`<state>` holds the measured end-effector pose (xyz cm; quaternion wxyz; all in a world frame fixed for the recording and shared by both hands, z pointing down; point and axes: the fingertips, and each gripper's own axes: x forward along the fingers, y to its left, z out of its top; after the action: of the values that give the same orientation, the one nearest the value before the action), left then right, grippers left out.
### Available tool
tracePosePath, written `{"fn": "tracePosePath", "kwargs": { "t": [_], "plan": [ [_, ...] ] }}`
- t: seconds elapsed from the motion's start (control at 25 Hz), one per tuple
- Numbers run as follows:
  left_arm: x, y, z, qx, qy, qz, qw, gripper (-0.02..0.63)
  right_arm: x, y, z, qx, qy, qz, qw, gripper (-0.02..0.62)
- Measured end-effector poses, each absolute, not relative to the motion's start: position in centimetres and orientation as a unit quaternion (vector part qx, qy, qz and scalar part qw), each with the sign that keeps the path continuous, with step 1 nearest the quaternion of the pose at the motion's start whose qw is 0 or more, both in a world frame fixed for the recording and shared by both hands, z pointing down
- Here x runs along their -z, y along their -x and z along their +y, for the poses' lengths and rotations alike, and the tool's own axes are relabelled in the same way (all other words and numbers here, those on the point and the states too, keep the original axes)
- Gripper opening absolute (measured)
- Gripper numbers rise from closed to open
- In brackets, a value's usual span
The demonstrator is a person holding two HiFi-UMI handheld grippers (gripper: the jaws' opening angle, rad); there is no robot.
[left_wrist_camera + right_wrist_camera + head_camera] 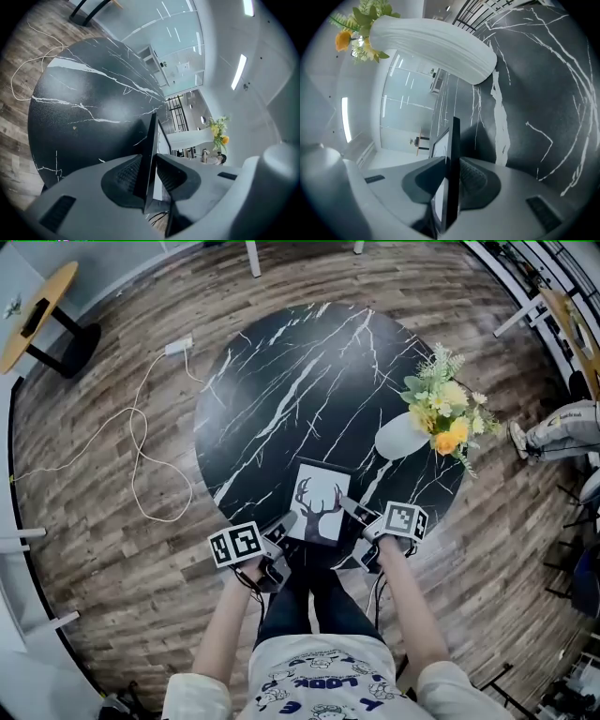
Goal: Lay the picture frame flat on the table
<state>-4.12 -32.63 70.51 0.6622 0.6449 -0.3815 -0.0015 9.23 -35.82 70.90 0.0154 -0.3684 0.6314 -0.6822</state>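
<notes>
Deer-print pic frame point(319, 504) is at near edge of round black marble table point(281, 371), print side up twd camera; can't tell if fully flat. Left gripper point(284, 524) fingers clamped on frame's left edge, right gripper point(352, 511) fingers clamped on its right edge. White vase point(401, 435) w/ flowers point(446, 416) lies further right on table, apart from frame.

Between the fingers point(125, 177), black picture frame point(317, 504), dark stag silhouette on white; beyond, black white-veined tabletop point(281, 381).

Wood-plank floor point(112, 559), round wooden side table point(39, 313)
</notes>
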Motion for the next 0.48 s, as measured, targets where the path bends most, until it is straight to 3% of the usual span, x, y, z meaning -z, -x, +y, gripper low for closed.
{"fn": "tracePosePath", "kwargs": {
  "t": [0.48],
  "plan": [
    [-72.6, 4.1, -32.5, -0.065, -0.647, -0.406, 0.642, 0.117, -73.5, -9.5, -35.6, 0.659, 0.404, 0.633, -0.048, 0.1]
  ]
}}
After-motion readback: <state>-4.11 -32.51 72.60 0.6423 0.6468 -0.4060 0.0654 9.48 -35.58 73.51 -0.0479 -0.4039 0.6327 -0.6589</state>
